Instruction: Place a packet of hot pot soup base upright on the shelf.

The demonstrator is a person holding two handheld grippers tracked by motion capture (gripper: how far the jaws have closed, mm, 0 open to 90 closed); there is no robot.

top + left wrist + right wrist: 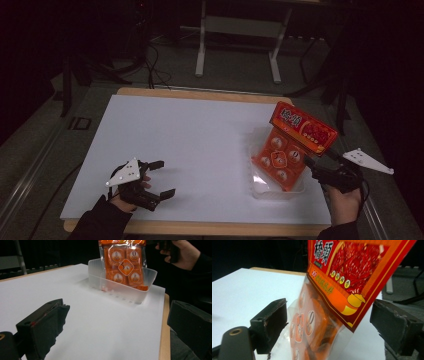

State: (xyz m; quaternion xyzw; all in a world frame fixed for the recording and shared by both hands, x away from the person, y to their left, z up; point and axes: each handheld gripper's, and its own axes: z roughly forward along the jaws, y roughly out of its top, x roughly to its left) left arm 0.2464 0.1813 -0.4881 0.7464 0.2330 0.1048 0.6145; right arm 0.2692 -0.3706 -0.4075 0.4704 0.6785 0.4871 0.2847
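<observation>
At right, near 4 o'clock on the counter (190,135): the right gripper (320,159) sits with its jaws spread wide; the red header card of the snack bag (287,150) hangs between them, neither pad pressing it.
Snack bag: stands leaning in the clear plastic bin (260,192), its bottom inside and its header tipped up toward 2 o'clock.
Step in hand: by my reading, the bag is just set into the bin and let go.
Next move: likely back the right gripper away toward 4 o'clock without brushing the header, since the bag looks ready to tip.
Left gripper (161,177): at 7 o'clock, jaws wide and empty, well apart from the bin.
Left gripper view: shows the bin's (140,293) near wall and the bag's (123,266) lower edge resting inside.
Right gripper view: shows the gap on both sides of the bag's header (352,277), which the high view leaves unclear.
</observation>
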